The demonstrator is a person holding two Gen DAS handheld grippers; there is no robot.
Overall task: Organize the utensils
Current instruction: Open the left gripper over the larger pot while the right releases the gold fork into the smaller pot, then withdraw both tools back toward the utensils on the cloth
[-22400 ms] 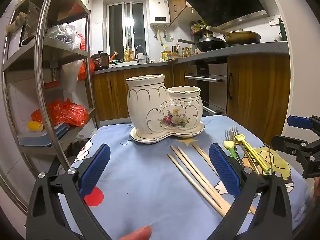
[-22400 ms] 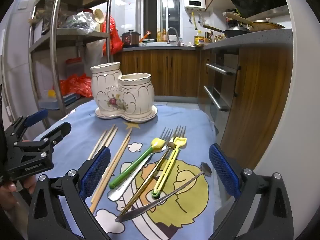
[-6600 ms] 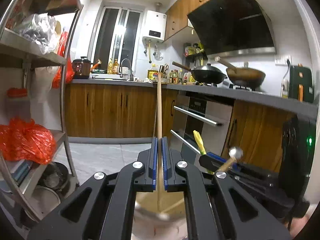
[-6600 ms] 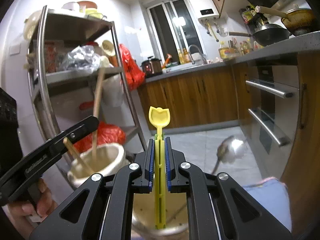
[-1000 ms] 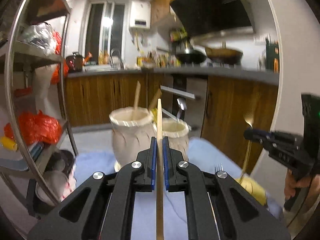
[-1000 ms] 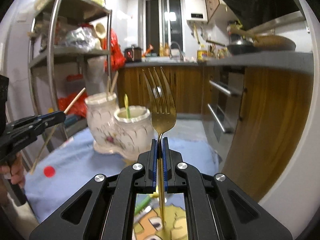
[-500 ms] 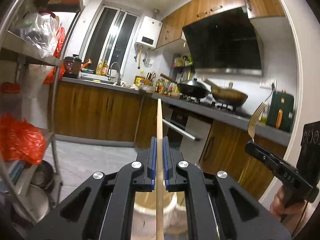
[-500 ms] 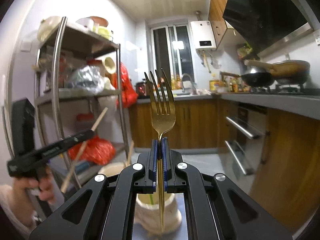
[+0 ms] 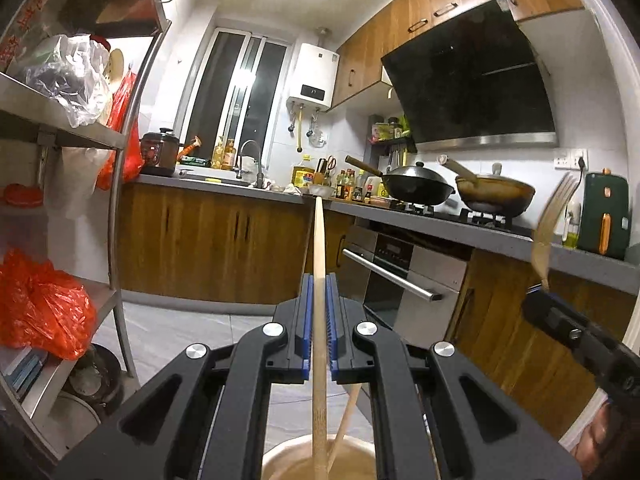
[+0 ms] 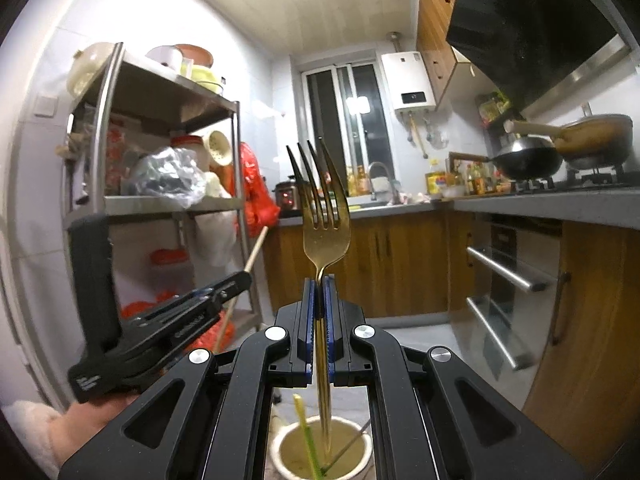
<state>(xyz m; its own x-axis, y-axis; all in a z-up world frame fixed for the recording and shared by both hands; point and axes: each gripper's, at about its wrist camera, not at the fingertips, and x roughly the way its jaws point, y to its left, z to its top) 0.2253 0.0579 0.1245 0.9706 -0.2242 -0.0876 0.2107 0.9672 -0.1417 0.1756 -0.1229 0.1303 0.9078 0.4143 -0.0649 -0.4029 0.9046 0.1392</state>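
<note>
A pale wooden chopstick point(image 9: 319, 264) stands upright, clamped between the blue pads of the left gripper point(image 9: 319, 320), its lower end inside a cream holder cup point(image 9: 280, 460) beside one other chopstick point(image 9: 345, 420). A gold four-tined fork point(image 10: 322, 216), tines up, is pinched by the right gripper point(image 10: 319, 316), handle dipping into a cream cup point(image 10: 280, 452) holding one green-handled utensil point(image 10: 304, 428).
</note>
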